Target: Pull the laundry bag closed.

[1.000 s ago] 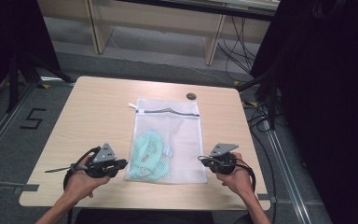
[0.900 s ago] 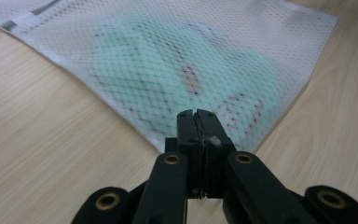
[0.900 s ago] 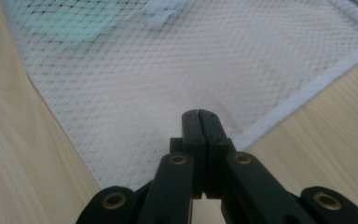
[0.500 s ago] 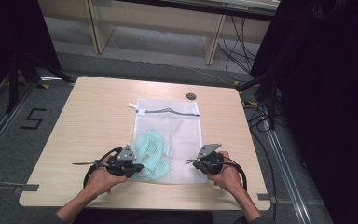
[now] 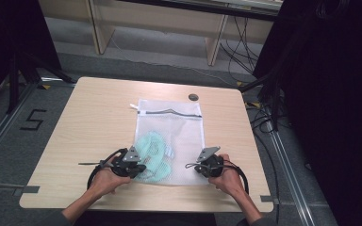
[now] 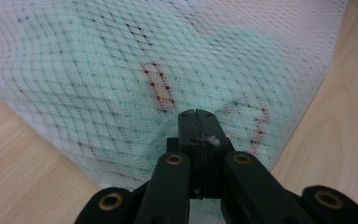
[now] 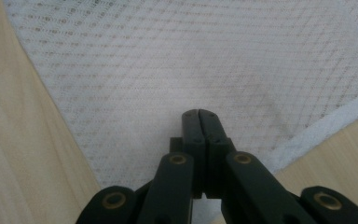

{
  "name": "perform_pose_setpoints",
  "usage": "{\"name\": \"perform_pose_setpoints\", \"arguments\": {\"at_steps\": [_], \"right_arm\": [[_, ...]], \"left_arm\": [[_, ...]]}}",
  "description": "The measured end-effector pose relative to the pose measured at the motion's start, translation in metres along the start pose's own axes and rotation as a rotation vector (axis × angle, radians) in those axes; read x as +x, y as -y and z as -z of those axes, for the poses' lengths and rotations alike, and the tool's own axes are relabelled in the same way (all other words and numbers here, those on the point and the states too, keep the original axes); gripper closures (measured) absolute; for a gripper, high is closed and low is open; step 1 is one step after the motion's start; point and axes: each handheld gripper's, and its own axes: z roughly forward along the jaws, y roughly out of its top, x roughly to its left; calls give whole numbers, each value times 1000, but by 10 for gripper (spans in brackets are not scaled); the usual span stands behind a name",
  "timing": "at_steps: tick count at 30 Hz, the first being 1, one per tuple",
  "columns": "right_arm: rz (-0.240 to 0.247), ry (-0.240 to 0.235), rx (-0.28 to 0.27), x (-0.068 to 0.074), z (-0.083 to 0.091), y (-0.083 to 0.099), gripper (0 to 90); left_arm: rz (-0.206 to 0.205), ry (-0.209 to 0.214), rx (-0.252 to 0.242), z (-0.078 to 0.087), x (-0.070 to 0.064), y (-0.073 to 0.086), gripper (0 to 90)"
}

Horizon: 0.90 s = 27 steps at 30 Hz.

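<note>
White mesh bag [image 5: 169, 136] lies flat on the desk [image 5: 89, 122], its bottom edge near the desk's front edge, with a mint-green garment [image 5: 150, 150] inside. The left gripper [image 5: 133, 165] and right gripper [image 5: 202, 165] sit at its bottom corners, jaws pressed together over the mesh.

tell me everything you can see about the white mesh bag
The white mesh bag is a flat rectangular pouch of fine see-through netting with a hemmed edge, lying on the wooden table. A dark zipper line runs along its far end. Inside, at the near left corner, sits a bunched mint-green garment with small reddish-dotted patches. The left gripper is over the near left part of the bag, the right gripper over the near right corner, both with jaws closed; whether they pinch the netting is unclear.
</note>
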Motion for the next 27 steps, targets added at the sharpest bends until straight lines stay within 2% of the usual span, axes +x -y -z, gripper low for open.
{"name": "perform_pose_setpoints", "arguments": {"at_steps": [1,2,3,4,5,6,7,8,9,10,12,13,15,16,17,18,19,20,22,23,24,26,27], "right_arm": [[12,7,1,0,0,0,900],[-10,-1,14,2,0,0,900],[-11,-3,13,2,1,0,900],[5,1,6,1,1,0,900],[3,1,6,1,1,0,900],[20,1,3,1,0,-1,900],[6,-4,4,2,0,-1,900],[12,-1,1,2,0,-1,900],[12,-1,1,2,0,-1,900],[9,-13,5,4,1,-1,900],[14,-19,1,4,0,-1,900],[10,-18,6,6,0,-2,900],[33,-30,-4,6,0,-2,900],[13,-34,2,8,0,-2,900],[13,-34,2,8,0,-2,900],[29,-33,-3,7,0,-2,900],[67,-31,-6,6,0,-3,900],[28,-43,-3,11,0,-4,900],[30,-46,-1,12,0,-4,900],[61,-40,1,14,0,-6,900],[61,-40,1,14,0,-6,900],[61,-54,1,17,-1,-7,900],[89,-45,0,17,-1,-9,900]], "left_arm": [[-2,-3,7,0,1,0,896],[-2,-3,7,0,1,0,896],[-1,5,4,-1,1,0,896],[-10,5,7,-2,3,-1,897],[15,5,4,-3,3,-1,897],[15,1,6,-3,2,-1,896],[7,3,8,-3,3,-2,896],[-25,-7,14,-3,4,-2,896],[-25,-7,14,-3,4,-2,897],[11,6,10,-3,3,-1,897],[-20,-12,20,-2,6,-1,896],[2,-5,20,-2,6,0,896],[-7,-13,22,-1,9,0,896],[-1,-5,19,-1,11,1,896],[-1,-5,19,-1,11,1,896],[-6,-18,21,0,14,1,896],[-7,-19,23,0,16,1,896],[11,-31,26,0,18,1,896],[14,-27,24,0,20,1,896],[3,-32,27,0,22,1,897],[20,-30,26,-1,22,1,897],[-4,-29,29,0,25,1,897],[21,-30,28,0,24,1,896]]}}
